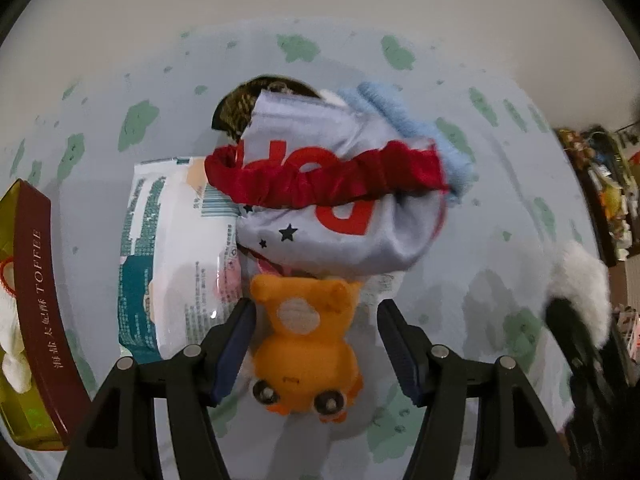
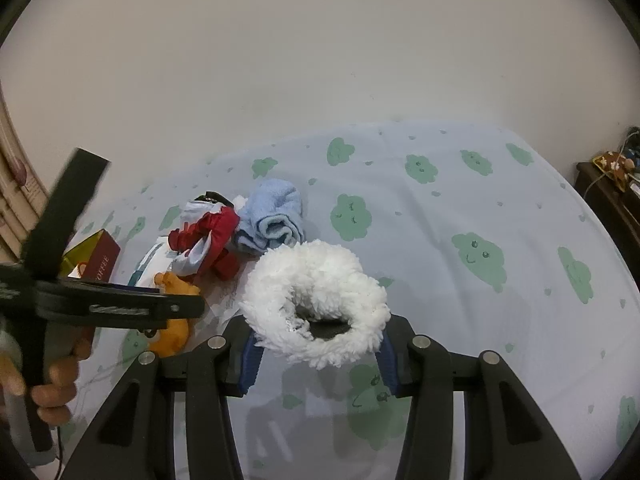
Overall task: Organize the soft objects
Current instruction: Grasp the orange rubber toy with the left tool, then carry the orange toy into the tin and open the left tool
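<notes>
1. Left gripper (image 1: 316,344) is hanging wide over the orange plush (image 1: 306,344), pads clear.
2. Right gripper (image 2: 320,354) is clamping the white fleece ring (image 2: 320,300).
3. Grey cloth (image 1: 320,184), red scrunchie (image 1: 328,180) and blue towel (image 2: 270,220) are crowding behind; wipes pack (image 1: 176,248) and toffee box (image 1: 40,300) are sitting left.

A plain off-white wall (image 2: 320,60) rises behind a bed whose pale blue sheet (image 2: 440,220) is printed with green smiling clouds, and dark wooden furniture (image 2: 608,200) holding cluttered items stands at its right edge.
</notes>
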Motion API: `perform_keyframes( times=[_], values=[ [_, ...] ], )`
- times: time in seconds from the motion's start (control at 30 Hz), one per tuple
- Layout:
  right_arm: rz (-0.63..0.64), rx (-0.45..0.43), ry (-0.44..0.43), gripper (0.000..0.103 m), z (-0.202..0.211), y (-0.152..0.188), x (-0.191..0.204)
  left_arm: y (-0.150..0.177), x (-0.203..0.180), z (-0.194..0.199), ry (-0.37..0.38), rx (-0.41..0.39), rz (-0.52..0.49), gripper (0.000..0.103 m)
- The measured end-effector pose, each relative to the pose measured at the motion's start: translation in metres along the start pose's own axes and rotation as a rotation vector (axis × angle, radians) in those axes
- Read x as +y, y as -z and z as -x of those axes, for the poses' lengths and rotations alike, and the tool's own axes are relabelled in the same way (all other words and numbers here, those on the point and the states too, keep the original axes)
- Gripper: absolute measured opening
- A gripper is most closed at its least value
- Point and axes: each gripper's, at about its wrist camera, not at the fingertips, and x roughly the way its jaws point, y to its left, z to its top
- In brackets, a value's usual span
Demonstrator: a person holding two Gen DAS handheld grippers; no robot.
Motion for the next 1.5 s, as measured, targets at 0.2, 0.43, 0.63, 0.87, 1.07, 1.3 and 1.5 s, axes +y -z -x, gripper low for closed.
perform_keyframes(
  times=[0.2,0.43,0.63,0.87,1.07,1.3,1.5],
  values=[
    [-0.006,-0.005,-0.002,0.044,0.0,-0.001,-0.002,-0.004,-0.008,-0.005,-0.074,-0.025,-0.032,0.049],
    [-0.01,-0.007,0.003,0.045,0.001,-0.001,-0.003,0.004,-0.002,0.008,-0.055,-0.057,-0.02,0.044],
    [-0.014,-0.002,0.013,0.045,0.0,-0.002,-0.004,0.013,-0.005,0.025,-0.037,-0.082,-0.035,0.044],
    [-0.02,-0.01,0.025,0.045,0.0,-0.003,-0.004,0.02,-0.004,0.05,-0.01,-0.112,-0.047,0.044],
    [-0.018,-0.01,0.022,0.045,0.001,-0.003,-0.003,0.021,0.004,0.069,0.016,-0.146,-0.025,0.044],
    [-0.011,-0.014,0.025,0.045,0.001,-0.003,-0.002,0.028,0.025,0.097,-0.041,-0.218,-0.002,0.044],
    [-0.001,-0.009,0.029,0.045,-0.001,-0.001,0.0,0.033,0.062,0.117,-0.063,-0.256,0.08,0.044]
  ],
)
